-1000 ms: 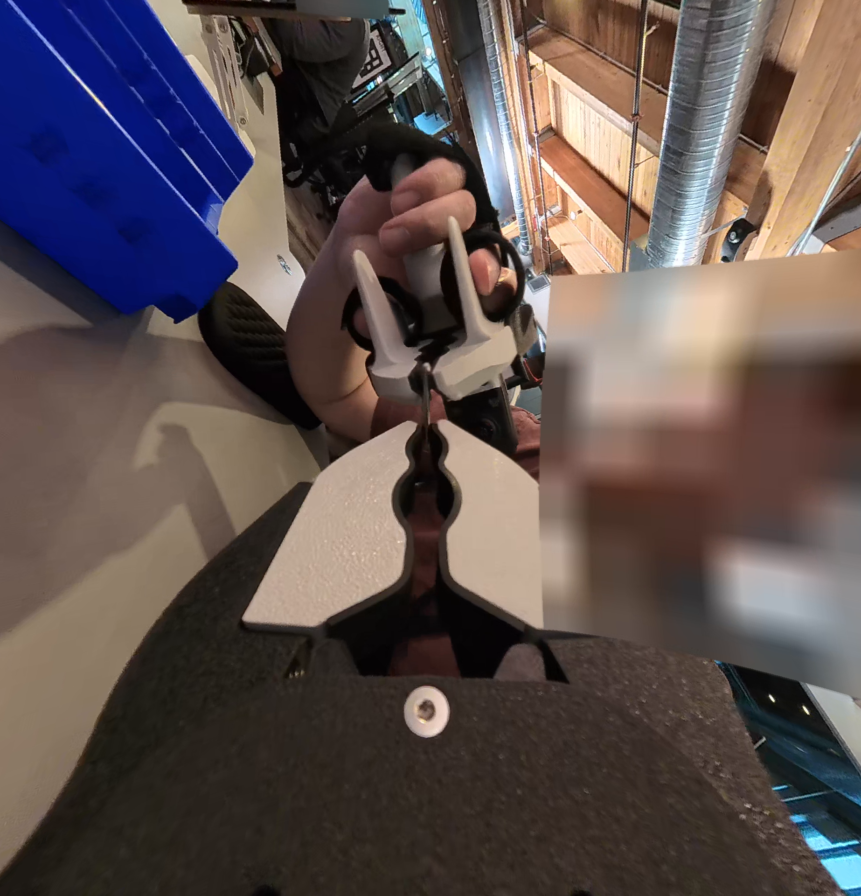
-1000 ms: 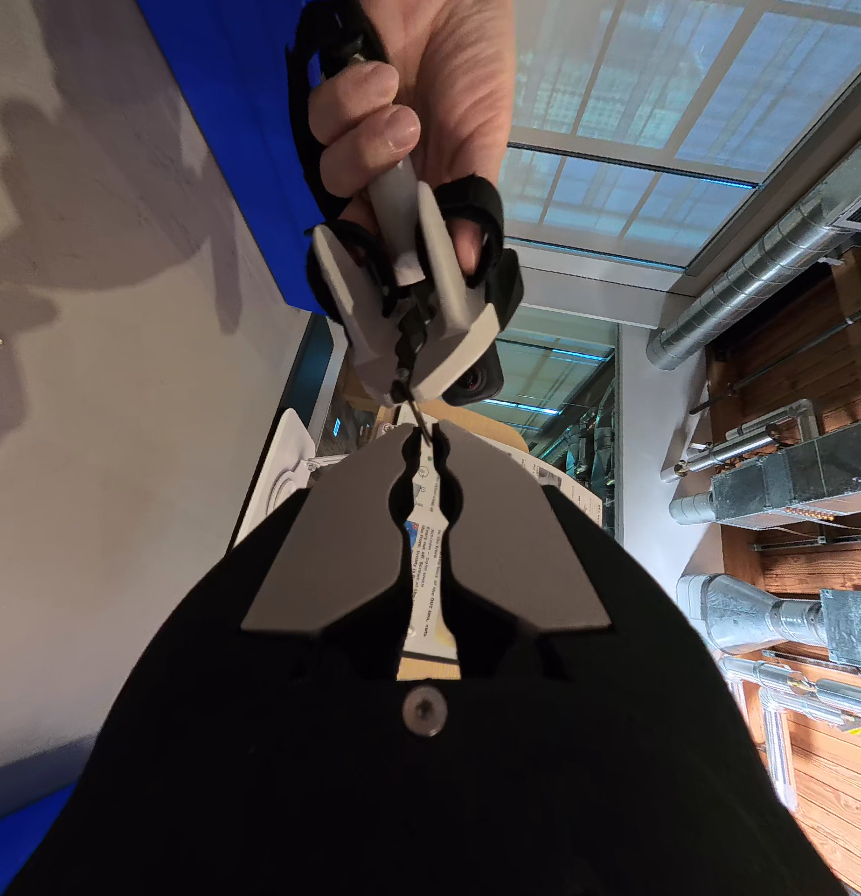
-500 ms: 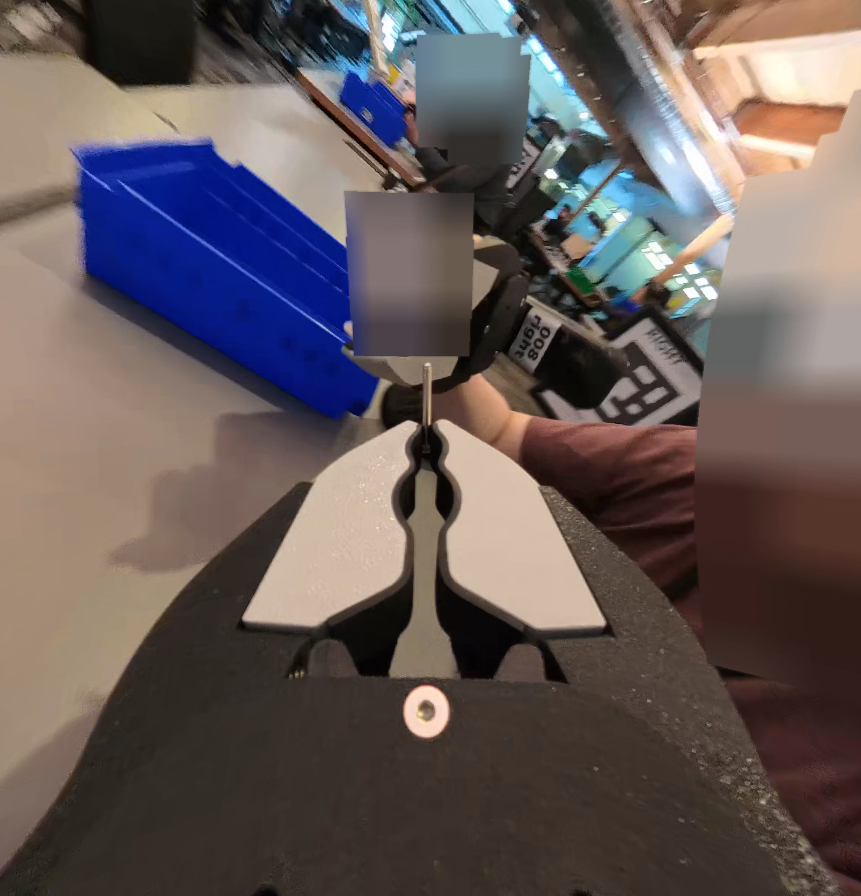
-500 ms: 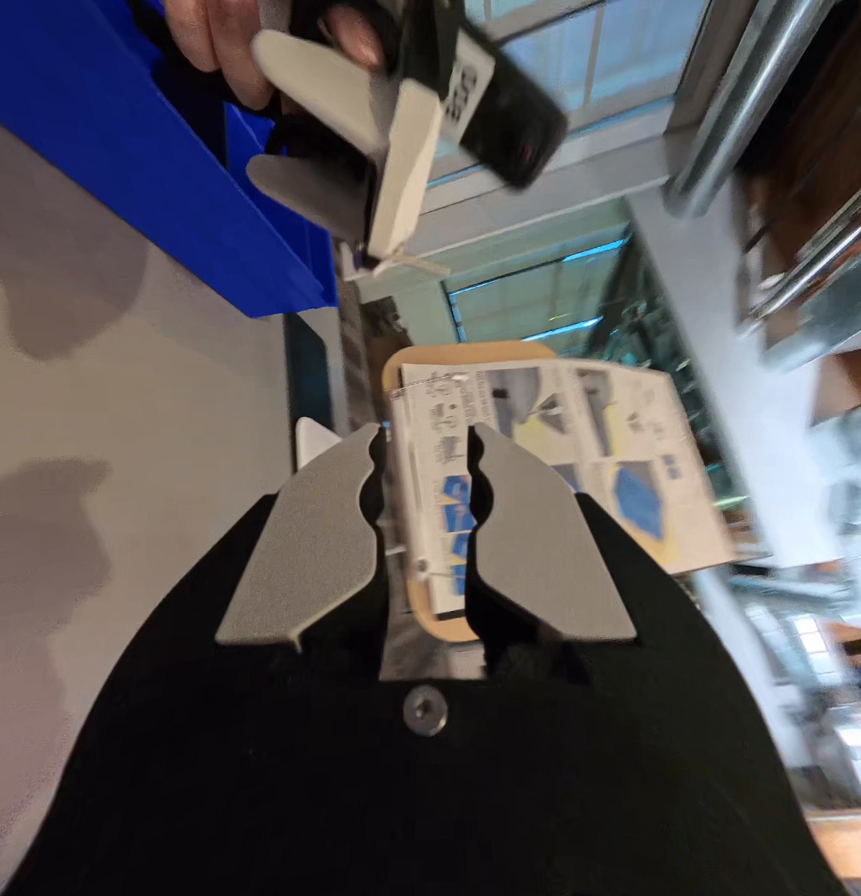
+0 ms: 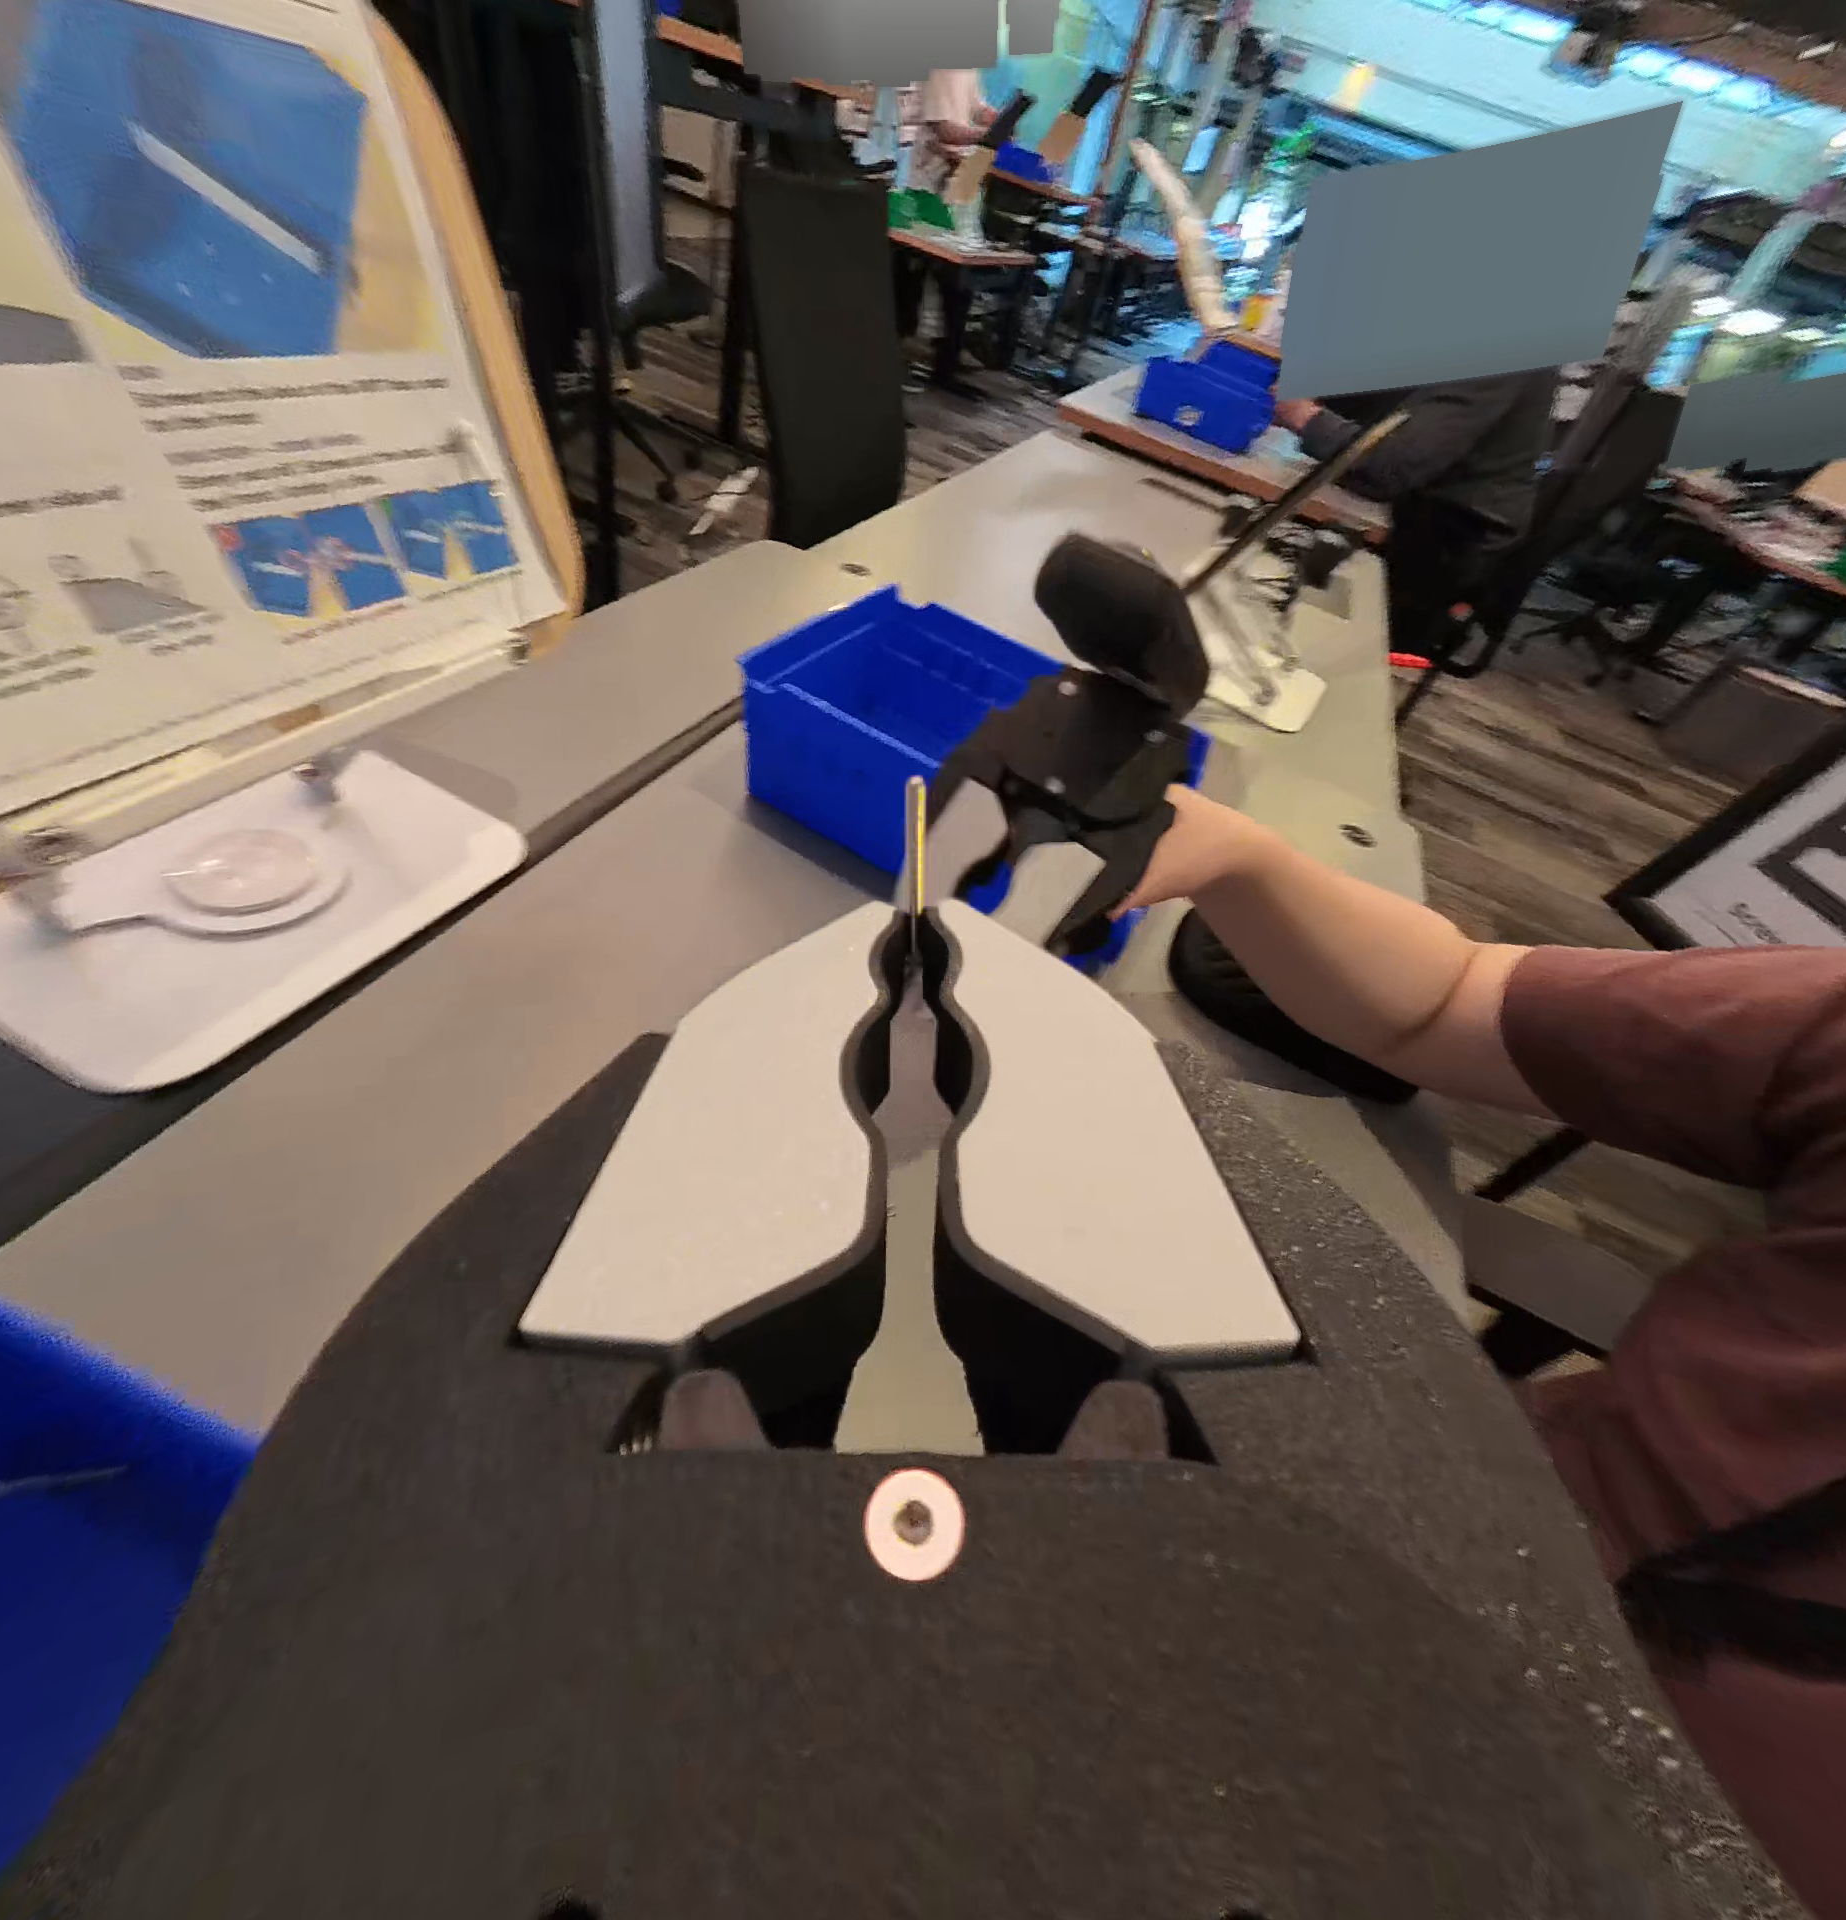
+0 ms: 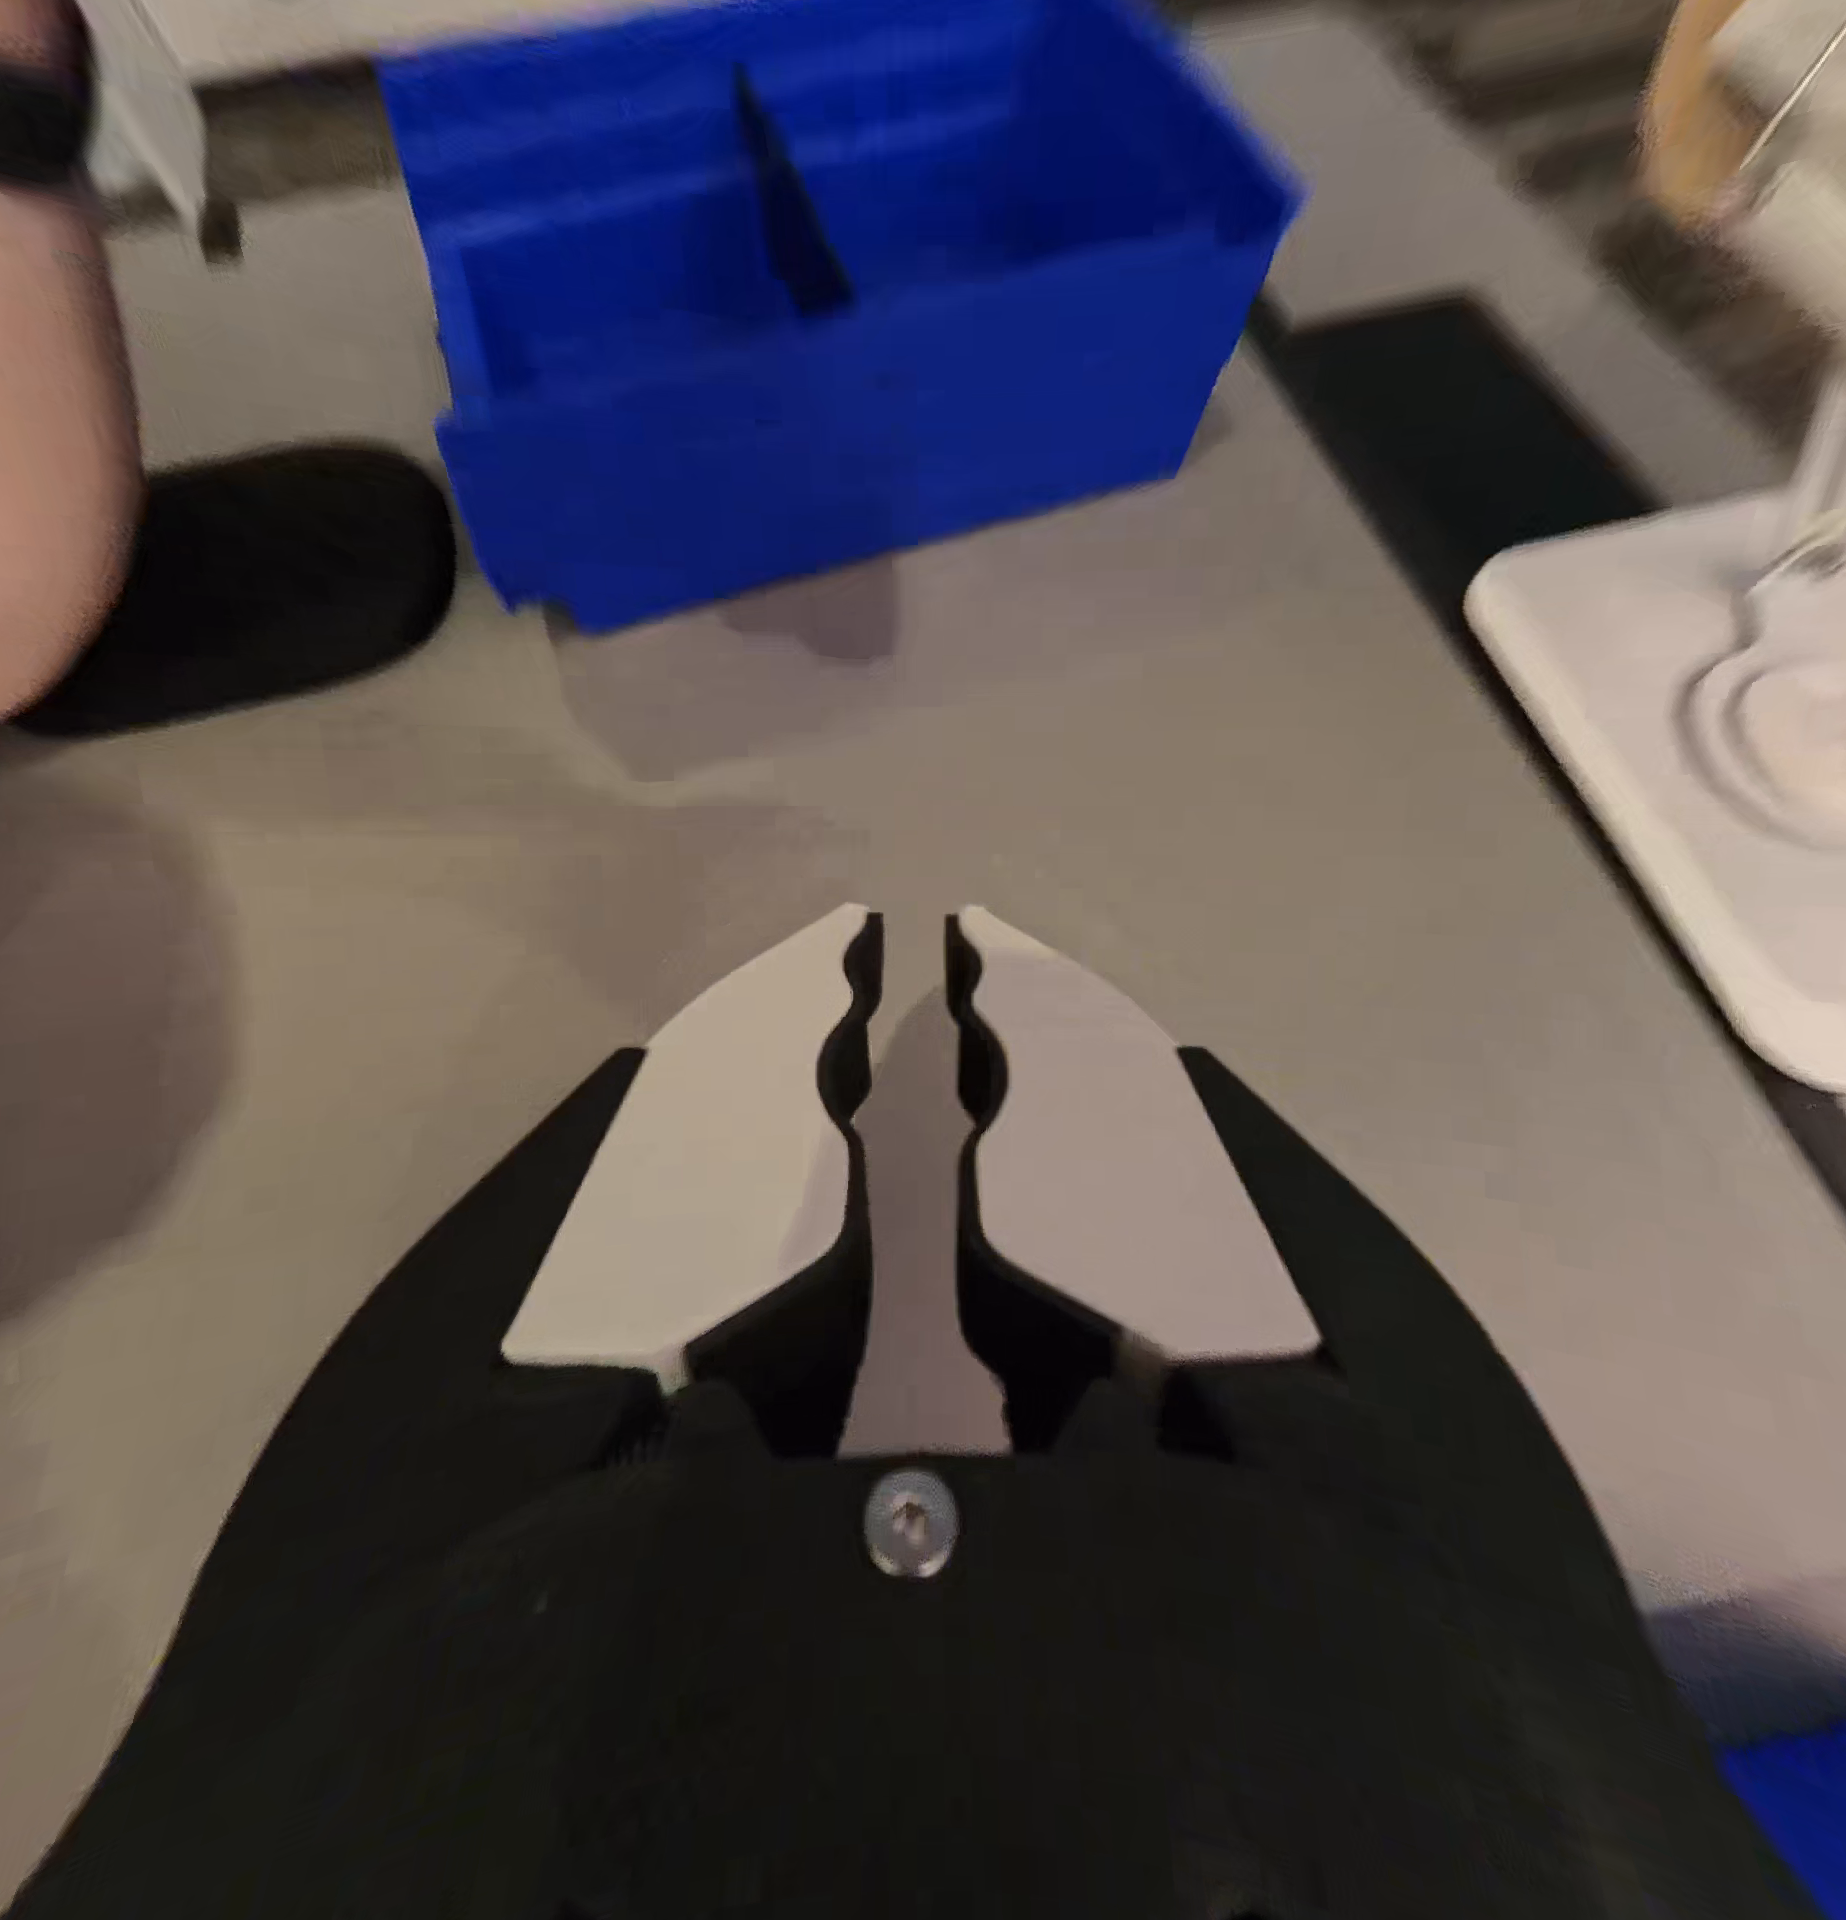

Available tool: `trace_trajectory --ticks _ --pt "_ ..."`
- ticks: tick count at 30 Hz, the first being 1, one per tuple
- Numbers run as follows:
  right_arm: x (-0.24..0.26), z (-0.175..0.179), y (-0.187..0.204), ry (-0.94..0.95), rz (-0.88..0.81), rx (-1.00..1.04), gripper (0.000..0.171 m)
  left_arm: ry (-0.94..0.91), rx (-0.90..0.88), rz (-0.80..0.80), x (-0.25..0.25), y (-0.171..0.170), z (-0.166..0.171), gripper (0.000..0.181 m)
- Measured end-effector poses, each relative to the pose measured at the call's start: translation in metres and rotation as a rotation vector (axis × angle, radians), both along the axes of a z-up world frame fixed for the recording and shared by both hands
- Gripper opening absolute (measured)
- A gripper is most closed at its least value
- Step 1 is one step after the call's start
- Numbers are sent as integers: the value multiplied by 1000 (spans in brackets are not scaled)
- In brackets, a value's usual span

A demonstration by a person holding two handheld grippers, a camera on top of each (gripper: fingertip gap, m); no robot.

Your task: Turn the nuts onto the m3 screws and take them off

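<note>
My left gripper (image 5: 912, 916) is shut on a thin metal screw (image 5: 914, 842) that stands straight out from its tips; no nut shows on the bare shaft. My right gripper (image 6: 914, 925) hangs above the grey table (image 6: 1106, 831) with its jaws a narrow gap apart and nothing between them. It faces a blue bin (image 6: 825, 416) with a divider. In the left wrist view the right gripper (image 5: 1002, 883) hovers by the near side of that blue bin (image 5: 846, 717), beyond the screw tip.
A white stand base (image 5: 244, 914) carries an instruction sheet (image 5: 223, 416) at the left; it also shows in the right wrist view (image 6: 1677, 779). A black pad (image 6: 264, 582) lies beside the bin. A second blue bin (image 5: 57, 1558) is close at lower left. Left tips to right tips: about 15 cm.
The two grippers were tip to tip on the screw; they have swung apart. The right gripper let go and turned down toward the table and blue bin. The left still holds the screw.
</note>
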State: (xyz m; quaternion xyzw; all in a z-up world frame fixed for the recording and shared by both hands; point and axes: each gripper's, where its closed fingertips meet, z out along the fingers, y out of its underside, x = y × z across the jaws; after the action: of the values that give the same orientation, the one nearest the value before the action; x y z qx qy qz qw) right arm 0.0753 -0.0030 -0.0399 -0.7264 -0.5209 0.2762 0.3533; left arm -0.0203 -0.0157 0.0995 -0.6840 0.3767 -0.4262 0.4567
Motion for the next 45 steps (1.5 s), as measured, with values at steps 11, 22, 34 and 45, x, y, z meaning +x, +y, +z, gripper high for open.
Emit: trace_trajectory --ticks 11,22,34,45 --pt "-17 -99 -32 -464 241 31 15 37 58 60 -23 -4 12 2" --pt "-18 -120 -28 -520 220 8 19 58 26 25 -15 -9 8 2" --pt "-19 -121 -33 -521 232 -28 6 96 -4 -12 -2 -11 -2 2" --pt "-12 -83 -33 -396 247 -22 6 190 -88 -52 17 0 -40 2"
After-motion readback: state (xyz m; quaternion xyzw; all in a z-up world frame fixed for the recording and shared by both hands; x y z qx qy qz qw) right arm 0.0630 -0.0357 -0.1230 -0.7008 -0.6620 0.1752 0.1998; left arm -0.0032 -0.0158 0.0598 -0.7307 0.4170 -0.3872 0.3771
